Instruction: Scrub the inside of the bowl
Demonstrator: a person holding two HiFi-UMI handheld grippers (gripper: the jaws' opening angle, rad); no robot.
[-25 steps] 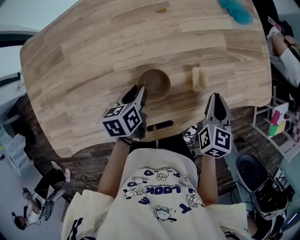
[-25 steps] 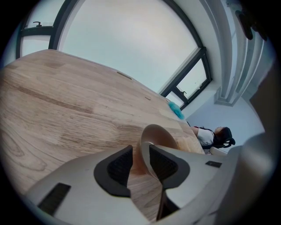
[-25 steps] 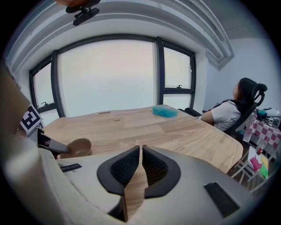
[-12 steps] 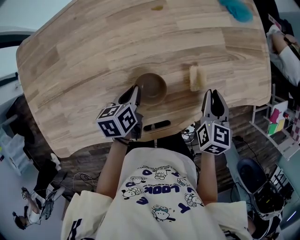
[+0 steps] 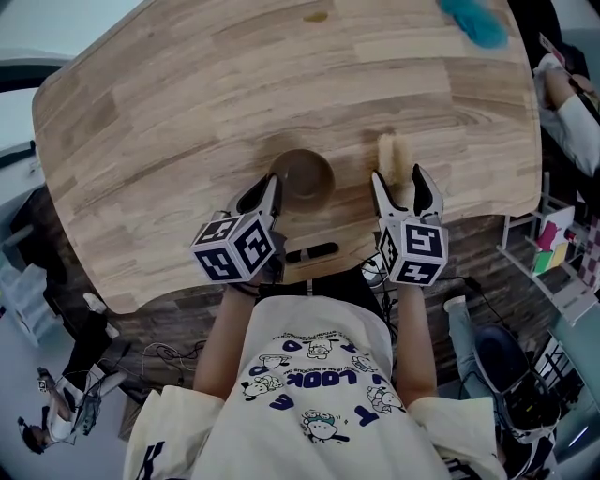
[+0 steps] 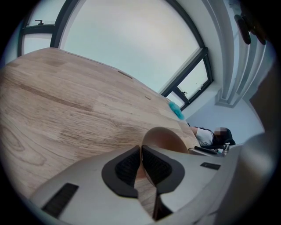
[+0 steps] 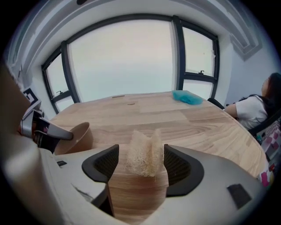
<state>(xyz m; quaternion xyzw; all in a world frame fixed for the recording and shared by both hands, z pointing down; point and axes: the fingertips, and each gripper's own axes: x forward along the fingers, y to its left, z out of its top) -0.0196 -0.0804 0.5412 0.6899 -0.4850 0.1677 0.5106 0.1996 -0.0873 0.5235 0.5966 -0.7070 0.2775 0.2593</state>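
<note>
A small brown bowl stands on the wooden table near its front edge. My left gripper is at the bowl's near-left rim, and its jaws are closing with the thin rim pinched between the pads. In the left gripper view the bowl rises just beyond the jaws. A pale loofah scrubber lies to the right of the bowl. My right gripper straddles its near end with jaws opening wide. The scrubber stands between the pads without touching them.
A teal cloth lies at the table's far right corner. A dark object sits at the front edge between my grippers. A seated person and a shelf with coloured items are off the table's right side.
My left gripper's jaws have come together on the bowl's rim. My right gripper has moved forward and left up to the scrubber and has spread its jaws wide around it.
</note>
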